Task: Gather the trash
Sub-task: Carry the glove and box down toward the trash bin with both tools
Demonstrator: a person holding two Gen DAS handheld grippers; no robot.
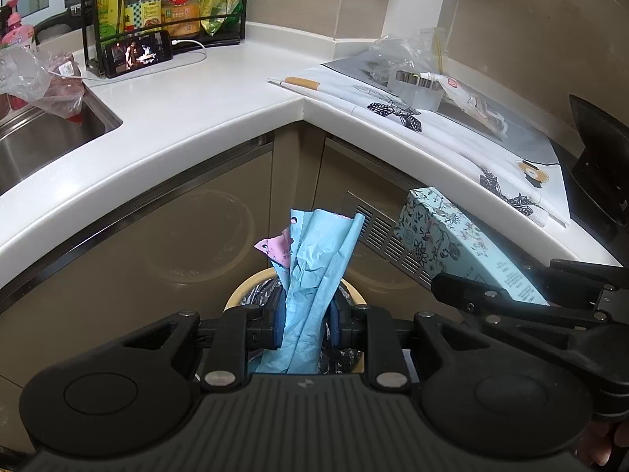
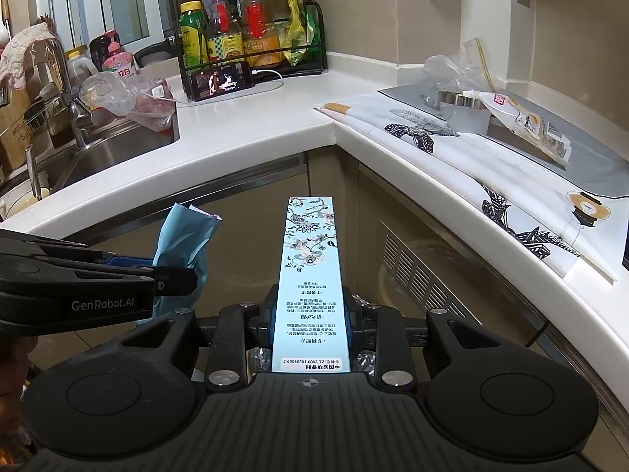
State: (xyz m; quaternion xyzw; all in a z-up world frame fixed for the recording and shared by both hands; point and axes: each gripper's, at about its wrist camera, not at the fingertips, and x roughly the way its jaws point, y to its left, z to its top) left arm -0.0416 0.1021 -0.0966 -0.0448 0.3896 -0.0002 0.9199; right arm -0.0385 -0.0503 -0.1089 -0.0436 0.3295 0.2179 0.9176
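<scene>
The left tool is clamped on a crumpled bundle of light-blue paper with a pink slip tucked in it, the sheets standing up between the blue pads — directly over a round cream-rimmed trash bin lined with a silvery bag, whose rim shows just behind the fingers at 12 o'clock. The right tool is closed on a long pale-blue carton printed with flowers and Chinese text, which runs straight out toward 12 o'clock in its own view; a bit of crinkled silver liner shows beneath it beside the fingers. In the left view that same carton sits at 3 o'clock, tilted, close beside the paper bundle but apart from it; in the right view the paper bundle is at 9 o'clock. Behind both, the white L-shaped bench wraps around the corner above beige cabinet doors. On it, at 11 o'clock, a black wire rack of bottles and packets stands with a dark smartphone playing video propped against it, and at 2 o'clock lie clear crumpled plastic bags on a patterned mat.
</scene>
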